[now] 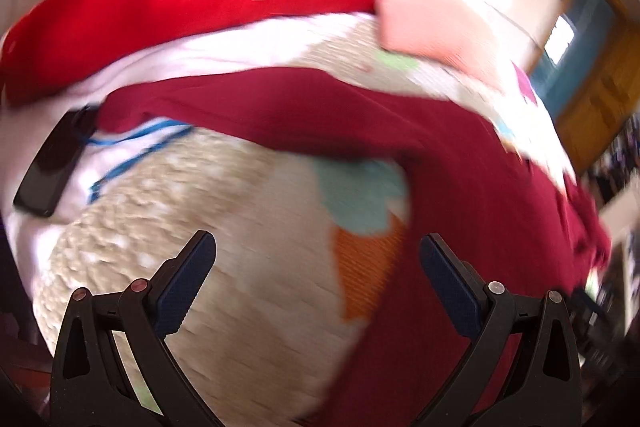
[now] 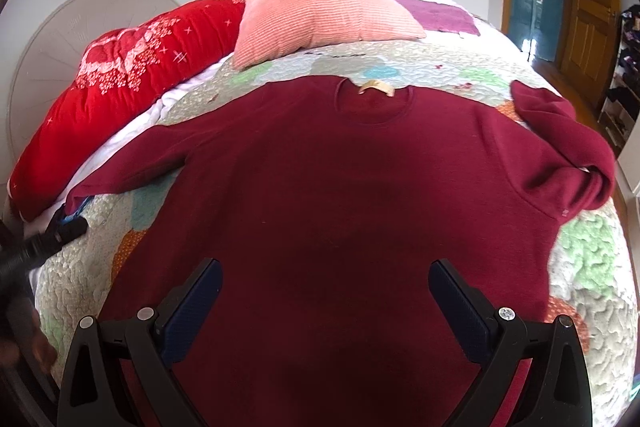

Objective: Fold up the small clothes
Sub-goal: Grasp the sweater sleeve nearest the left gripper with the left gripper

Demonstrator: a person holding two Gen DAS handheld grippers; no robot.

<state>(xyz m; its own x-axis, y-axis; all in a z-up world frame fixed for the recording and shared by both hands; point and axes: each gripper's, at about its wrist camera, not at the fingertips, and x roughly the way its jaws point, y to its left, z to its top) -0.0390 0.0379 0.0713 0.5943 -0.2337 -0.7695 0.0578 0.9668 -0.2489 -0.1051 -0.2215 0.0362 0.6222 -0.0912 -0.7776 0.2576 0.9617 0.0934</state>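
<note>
While my right gripper point(image 2: 325, 303) hangs above the near half of the dark maroon long-sleeved knit sweater point(image 2: 344, 195), its two blue-padded fingers point(image 2: 192, 311) stand wide apart with nothing between them. That sweater lies flat, front up, on the pale quilted patchwork bedspread point(image 2: 588, 259), its round neck and tan label at the far side. Its left sleeve stretches out toward the left edge of the bed, while the right sleeve is bent back on itself in a bunched fold.

Beyond the neckline a pink ribbed square cushion point(image 2: 320, 19) rests on the bedspread, and to the left of it lies a bright red pillow with white floral print point(image 2: 120, 83).

On my left wrist view, which is smeared by motion blur, my left gripper point(image 1: 318, 281) is likewise spread open and empty, over bare quilt just left of the sweater's body, near its outstretched sleeve. Far left, a black flat device point(image 1: 48, 167) with a blue cord point(image 1: 132, 147) lies on white sheet.
</note>
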